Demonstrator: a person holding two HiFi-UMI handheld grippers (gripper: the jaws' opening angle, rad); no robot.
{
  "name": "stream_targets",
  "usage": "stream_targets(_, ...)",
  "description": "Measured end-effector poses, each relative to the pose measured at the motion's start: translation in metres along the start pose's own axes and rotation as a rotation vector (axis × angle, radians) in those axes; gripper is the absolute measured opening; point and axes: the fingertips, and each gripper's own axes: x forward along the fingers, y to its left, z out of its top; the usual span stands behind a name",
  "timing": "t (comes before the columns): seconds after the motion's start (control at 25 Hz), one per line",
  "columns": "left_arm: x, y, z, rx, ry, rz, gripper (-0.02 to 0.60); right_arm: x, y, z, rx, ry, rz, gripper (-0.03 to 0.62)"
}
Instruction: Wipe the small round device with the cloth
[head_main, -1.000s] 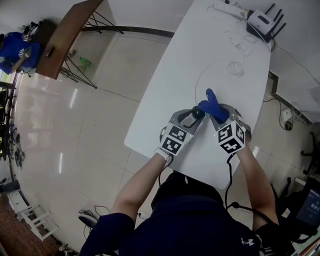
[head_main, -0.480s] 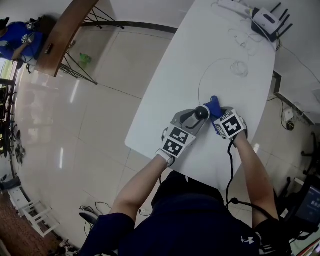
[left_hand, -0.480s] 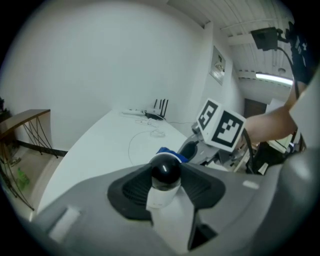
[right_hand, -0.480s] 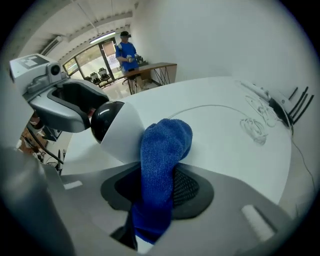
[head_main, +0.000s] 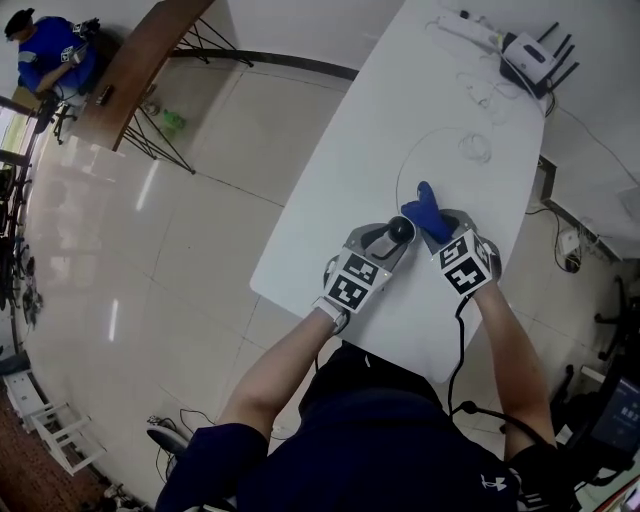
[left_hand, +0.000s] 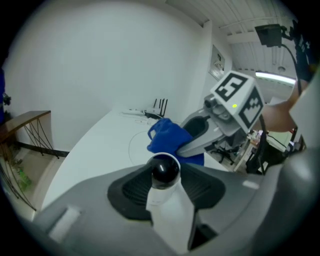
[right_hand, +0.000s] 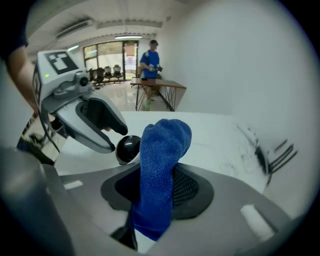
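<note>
The small round device (left_hand: 165, 171) has a glossy black ball head on a white body; my left gripper (head_main: 395, 236) is shut on that body and holds it above the white table (head_main: 350, 190). In the head view the device (head_main: 401, 230) shows at the left gripper's tip. My right gripper (head_main: 432, 222) is shut on a blue cloth (right_hand: 161, 165), which sticks up out of its jaws. The cloth (head_main: 424, 211) stands just right of the ball head, very close to it; in the right gripper view the device (right_hand: 128, 148) sits just left of the cloth.
A white router with black antennas (head_main: 528, 50) and a power strip (head_main: 470, 27) lie at the table's far end, with thin white cables (head_main: 470, 145) looping toward the middle. A wooden table (head_main: 140, 70) stands on the tiled floor at left, with a person in blue (head_main: 45, 50) beside it.
The right gripper with the cloth dipped toward the ball head half a second ago and has now swung back up to its right. The left gripper has held still.
</note>
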Motion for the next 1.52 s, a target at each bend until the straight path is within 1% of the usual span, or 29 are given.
stream_targets(0.12, 0.009, 0.003, 0.000, 0.001, 0.004, 0.004, 0.179, -0.014, 0.007, 0.021, -0.331, -0.034, -0.100, 0.147)
stream_targets(0.2, 0.013, 0.003, 0.001, 0.004, 0.008, 0.005, 0.179, -0.015, 0.019, 0.026, -0.582, -0.020, -0.153, 0.149)
stream_targets(0.24, 0.014, 0.002, 0.001, 0.003, 0.010, 0.005, 0.179, -0.014, 0.024, 0.025, -0.690, -0.001, -0.177, 0.149)
stream_targets(0.28, 0.014, 0.001, 0.001, 0.002, 0.012, 0.005, 0.179, -0.012, 0.028, 0.023, -0.768, 0.015, -0.198, 0.149)
stream_targets(0.32, 0.015, 0.000, 0.001, 0.001, 0.015, 0.006, 0.179, -0.011, 0.030, 0.021, -0.809, 0.022, -0.213, 0.149)
stream_targets(0.36, 0.015, -0.001, -0.001, -0.001, 0.018, 0.007, 0.179, -0.010, 0.031, 0.020, -0.821, 0.021, -0.225, 0.149)
stream_targets(0.44, 0.015, -0.001, -0.003, -0.008, 0.020, 0.013, 0.179, -0.010, 0.027, 0.021, -0.782, 0.011, -0.232, 0.149)
stream_targets(0.52, 0.013, -0.001, -0.003, -0.015, 0.018, 0.016, 0.179, -0.011, 0.018, 0.022, -0.675, -0.002, -0.217, 0.149)
stream_targets(0.6, 0.009, -0.002, -0.002, -0.017, 0.014, 0.014, 0.179, -0.009, 0.006, 0.021, -0.538, 0.001, -0.180, 0.149)
stream_targets(0.68, 0.004, -0.003, -0.001, -0.016, 0.013, 0.009, 0.179, -0.002, -0.002, 0.014, -0.406, 0.032, -0.111, 0.149)
stream_targets(0.8, 0.006, -0.004, 0.000, -0.016, 0.017, -0.007, 0.179, 0.018, -0.013, -0.002, -0.231, 0.086, 0.020, 0.146)
stream_targets(0.88, 0.011, -0.004, 0.001, -0.013, 0.015, -0.012, 0.179, 0.032, -0.021, -0.013, -0.155, 0.131, 0.098, 0.146)
stream_targets(0.92, 0.014, -0.005, 0.001, -0.011, 0.014, -0.013, 0.179, 0.039, -0.022, -0.019, -0.140, 0.162, 0.132, 0.144)
stream_targets(1.04, 0.018, -0.007, 0.003, -0.019, 0.008, -0.019, 0.178, 0.056, -0.022, -0.038, -0.164, 0.268, 0.203, 0.144)
stream_targets(1.16, 0.018, -0.005, 0.004, -0.023, -0.003, -0.023, 0.178, 0.070, -0.019, -0.046, -0.259, 0.361, 0.211, 0.144)
stream_targets(1.24, 0.017, -0.004, 0.003, -0.024, 0.003, -0.023, 0.178, 0.077, -0.016, -0.047, -0.319, 0.400, 0.205, 0.144)
stream_targets(1.32, 0.017, -0.005, 0.001, -0.024, 0.019, -0.025, 0.178, 0.080, -0.016, -0.048, -0.342, 0.411, 0.199, 0.144)
stream_targets(1.4, 0.017, -0.007, 0.000, -0.017, 0.029, -0.031, 0.178, 0.077, -0.019, -0.045, -0.367, 0.394, 0.183, 0.144)
stream_targets(1.44, 0.016, -0.008, -0.001, -0.012, 0.031, -0.033, 0.178, 0.073, -0.021, -0.040, -0.398, 0.374, 0.172, 0.144)
stream_targets(1.52, 0.015, -0.010, -0.002, -0.001, 0.032, -0.034, 0.178, 0.068, -0.023, -0.029, -0.496, 0.320, 0.155, 0.144)
